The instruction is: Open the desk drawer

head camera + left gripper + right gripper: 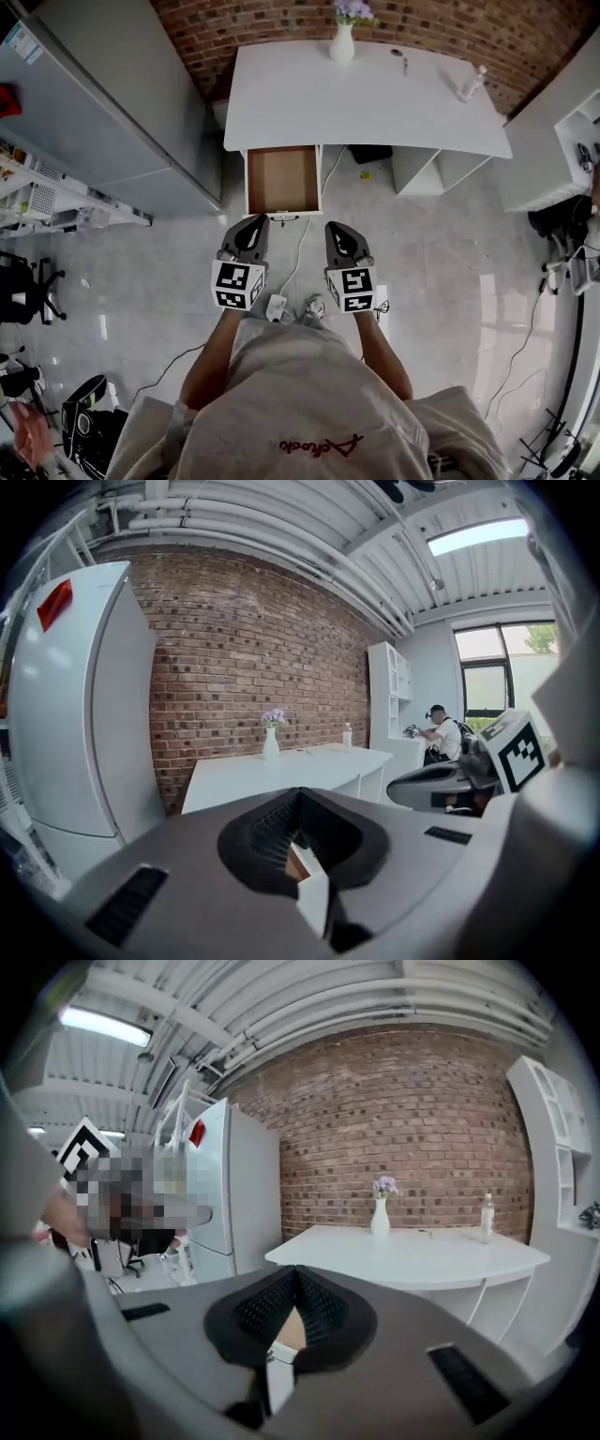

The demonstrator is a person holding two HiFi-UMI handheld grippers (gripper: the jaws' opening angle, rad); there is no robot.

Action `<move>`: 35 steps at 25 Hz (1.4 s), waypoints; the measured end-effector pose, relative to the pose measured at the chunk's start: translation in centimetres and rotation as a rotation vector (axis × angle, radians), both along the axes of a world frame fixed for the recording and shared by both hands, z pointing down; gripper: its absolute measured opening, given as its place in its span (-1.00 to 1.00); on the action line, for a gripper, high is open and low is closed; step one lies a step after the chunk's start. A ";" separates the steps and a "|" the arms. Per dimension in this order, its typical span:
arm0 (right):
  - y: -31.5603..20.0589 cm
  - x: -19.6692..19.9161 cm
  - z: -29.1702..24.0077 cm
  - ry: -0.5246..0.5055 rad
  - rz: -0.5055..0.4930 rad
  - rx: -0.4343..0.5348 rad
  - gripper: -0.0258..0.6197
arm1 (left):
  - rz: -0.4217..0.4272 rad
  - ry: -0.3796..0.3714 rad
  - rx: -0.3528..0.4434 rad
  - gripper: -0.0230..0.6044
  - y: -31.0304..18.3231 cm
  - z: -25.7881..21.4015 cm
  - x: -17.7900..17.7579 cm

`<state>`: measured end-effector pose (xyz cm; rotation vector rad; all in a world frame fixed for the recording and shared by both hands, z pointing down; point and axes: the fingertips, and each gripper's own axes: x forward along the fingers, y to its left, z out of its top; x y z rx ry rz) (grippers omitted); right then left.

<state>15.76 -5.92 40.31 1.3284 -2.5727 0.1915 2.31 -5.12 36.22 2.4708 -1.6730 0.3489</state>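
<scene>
One open drawer [282,180] lies just beyond left hand-held gripper [254,221].

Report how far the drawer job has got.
Done: the drawer stands pulled out from under the white desk, its brown inside showing. In hand: nothing; the left gripper and right gripper hang short of the drawer front, jaws together, holding nothing. Left: by the look of it nothing, unless it should come out further.

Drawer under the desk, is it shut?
No, the drawer sticks out from under the white desk, showing its brown inside.
</scene>
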 end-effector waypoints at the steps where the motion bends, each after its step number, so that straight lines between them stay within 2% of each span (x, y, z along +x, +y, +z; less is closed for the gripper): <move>1: 0.3 0.2 -0.2 0.012 -0.009 0.008 -0.87 | -0.005 0.003 0.000 -0.89 0.2 0.0 0.3; 5: 1.3 0.8 -0.7 0.032 -0.018 0.019 -0.87 | -0.013 0.008 0.010 -0.89 0.8 -0.6 1.2; 15: 3.8 0.3 -1.3 0.013 0.007 0.018 -0.87 | -0.026 0.015 0.010 -0.89 3.4 -1.2 0.1; 23: 8.0 -2.2 -1.7 0.029 0.030 0.031 -0.87 | -0.001 0.022 0.036 -0.89 8.6 -1.8 -2.3; 35: 18.7 -7.0 -1.8 0.025 0.097 0.030 -0.87 | 0.049 0.069 0.045 -0.89 18.2 -1.0 -6.2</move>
